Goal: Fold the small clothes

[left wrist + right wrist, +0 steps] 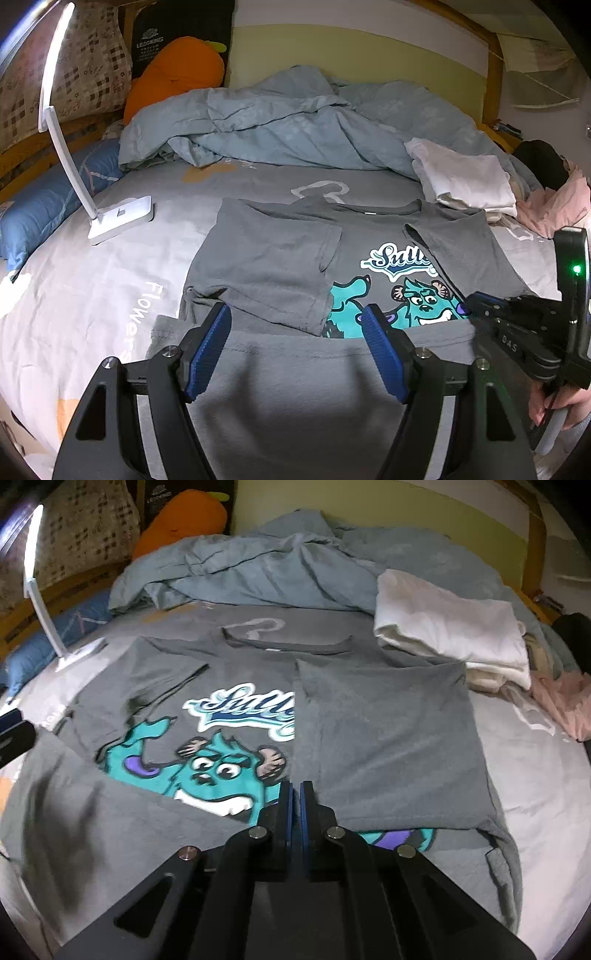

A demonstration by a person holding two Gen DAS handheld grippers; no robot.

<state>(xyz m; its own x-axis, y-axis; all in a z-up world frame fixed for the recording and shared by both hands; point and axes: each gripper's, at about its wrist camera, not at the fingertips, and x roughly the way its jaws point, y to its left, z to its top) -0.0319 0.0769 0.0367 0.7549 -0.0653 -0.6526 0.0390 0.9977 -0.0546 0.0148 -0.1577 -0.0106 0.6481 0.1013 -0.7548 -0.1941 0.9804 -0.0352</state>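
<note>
A grey T-shirt [280,254] with a teal monster print [218,768] lies face up on the bed. Both its sides are folded inward over the front, and its bottom hem [295,369] is turned up toward the print. My left gripper [295,314] hovers open over that turned-up hem, with nothing between its blue pads. My right gripper [295,788] is shut, its tips over the print at the right end of the hem flap [110,812]. No cloth shows between its pads. In the left wrist view the right gripper [471,301] sits at the flap's right corner.
A white desk lamp [122,218] stands on the sheet at the left. A crumpled blue duvet [295,122] fills the back. Folded white clothes [450,631] and a pink garment [565,705] lie at the right. A hand [554,402] holds the right tool.
</note>
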